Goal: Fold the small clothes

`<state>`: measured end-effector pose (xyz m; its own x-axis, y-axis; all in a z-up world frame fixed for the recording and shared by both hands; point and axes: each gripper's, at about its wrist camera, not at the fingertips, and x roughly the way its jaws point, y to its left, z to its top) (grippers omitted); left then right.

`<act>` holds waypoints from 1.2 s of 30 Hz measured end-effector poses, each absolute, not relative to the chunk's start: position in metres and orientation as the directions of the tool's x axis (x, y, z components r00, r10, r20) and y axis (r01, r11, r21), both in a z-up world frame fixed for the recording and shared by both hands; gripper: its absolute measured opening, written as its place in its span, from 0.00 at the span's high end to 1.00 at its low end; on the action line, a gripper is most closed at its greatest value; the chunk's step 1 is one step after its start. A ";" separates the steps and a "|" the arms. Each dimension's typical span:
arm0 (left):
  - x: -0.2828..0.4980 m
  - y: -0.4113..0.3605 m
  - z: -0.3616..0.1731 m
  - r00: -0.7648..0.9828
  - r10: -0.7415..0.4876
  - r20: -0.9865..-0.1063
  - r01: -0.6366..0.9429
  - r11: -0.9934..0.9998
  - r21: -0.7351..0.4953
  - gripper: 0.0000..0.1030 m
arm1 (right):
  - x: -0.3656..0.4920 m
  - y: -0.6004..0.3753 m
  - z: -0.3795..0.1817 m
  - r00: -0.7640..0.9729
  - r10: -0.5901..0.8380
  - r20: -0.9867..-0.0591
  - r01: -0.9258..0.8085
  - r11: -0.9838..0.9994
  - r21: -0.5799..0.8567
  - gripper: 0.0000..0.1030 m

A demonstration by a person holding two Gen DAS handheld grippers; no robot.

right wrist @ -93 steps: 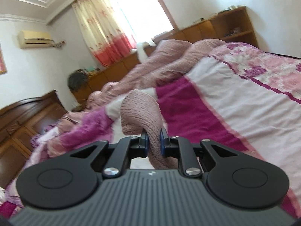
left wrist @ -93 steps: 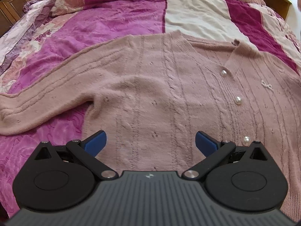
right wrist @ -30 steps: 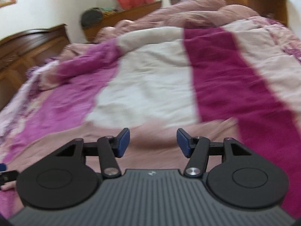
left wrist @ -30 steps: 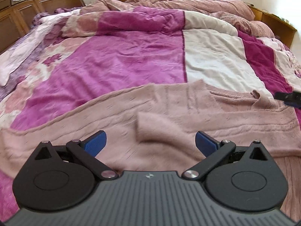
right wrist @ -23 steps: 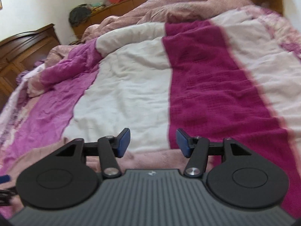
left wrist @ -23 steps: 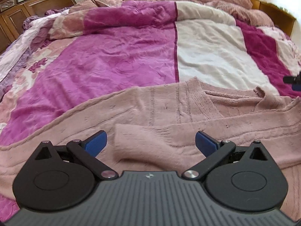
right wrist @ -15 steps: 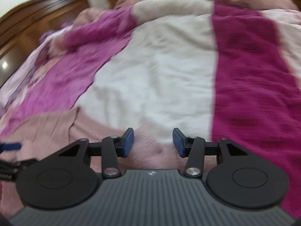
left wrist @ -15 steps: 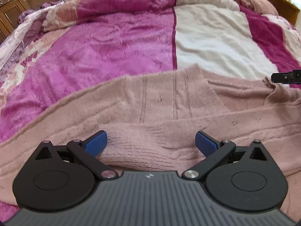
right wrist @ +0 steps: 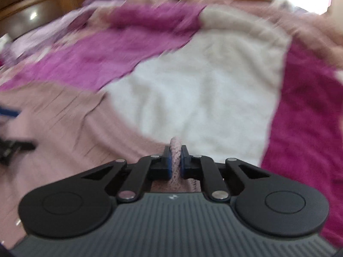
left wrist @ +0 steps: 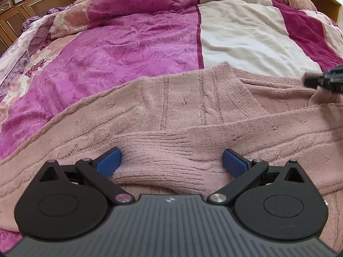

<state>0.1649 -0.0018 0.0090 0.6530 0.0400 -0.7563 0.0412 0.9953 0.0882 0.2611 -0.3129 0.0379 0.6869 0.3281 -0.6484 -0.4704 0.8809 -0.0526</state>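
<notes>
Across the quilted magenta and cream bedspread point(left wrist: 150, 42) a dusty-pink cable-knit cardigan point(left wrist: 182, 107) is spread, one sleeve point(left wrist: 167, 156) laid over its body. It is judged soft, limp, light and stretchy, so edges, cuffs or hems are best pinched rather than loose middles. The left gripper point(left wrist: 171, 163) is held wide open, its blue pads astride the ribbed cuff. A fold of the knit is pinched in the closed right gripper point(right wrist: 175, 160), though that view is blurred
</notes>
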 end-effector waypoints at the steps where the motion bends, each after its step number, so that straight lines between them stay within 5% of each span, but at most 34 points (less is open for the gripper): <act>1: 0.165 -0.003 0.009 0.656 0.043 -0.754 0.038 0.995 0.089 0.00 | 0.260 -0.314 0.037 0.725 0.301 -0.620 -0.429 0.901 -0.065 0.89; 7: 0.163 -0.007 0.006 0.668 0.062 -0.741 0.031 0.993 0.111 0.00 | 0.260 -0.297 0.012 0.755 0.199 -0.625 -0.381 0.909 -0.172 0.83; 9: 0.163 -0.006 0.005 0.672 0.059 -0.738 0.033 0.993 0.109 0.00 | 0.259 -0.297 0.015 0.771 0.167 -0.614 -0.351 0.917 -0.191 0.71; 11: 0.163 -0.005 0.005 0.674 0.055 -0.736 0.037 0.993 0.108 0.00 | 0.260 -0.306 0.025 0.784 0.164 -0.598 -0.309 0.940 -0.147 0.43; 13: 0.163 -0.003 0.005 0.674 0.048 -0.737 0.043 0.994 0.104 0.00 | 0.253 -0.327 0.039 0.813 0.194 -0.549 -0.260 0.964 -0.045 0.38; 17: 0.163 -0.002 0.005 0.677 0.043 -0.735 0.046 0.994 0.100 0.00 | 0.246 -0.364 0.050 0.816 0.253 -0.520 -0.202 0.967 0.154 0.42; 18: 0.162 -0.003 0.005 0.679 0.046 -0.733 0.043 0.994 0.103 0.00 | 0.246 -0.370 0.050 0.805 0.266 -0.530 -0.200 0.963 0.180 0.49; 20: 0.161 -0.003 0.006 0.679 0.051 -0.733 0.038 0.994 0.105 0.00 | 0.245 -0.374 0.049 0.773 0.311 -0.553 -0.240 0.950 0.200 0.79; 26: 0.156 0.014 0.009 0.662 0.069 -0.747 -0.040 0.998 0.057 0.00 | 0.240 -0.334 0.014 0.642 0.381 -0.666 -0.378 0.912 0.158 0.80; 36: 0.139 0.037 0.027 0.703 0.052 -0.709 -0.033 0.999 0.041 0.00 | 0.226 -0.329 0.033 0.732 0.334 -0.594 -0.279 0.942 0.186 0.77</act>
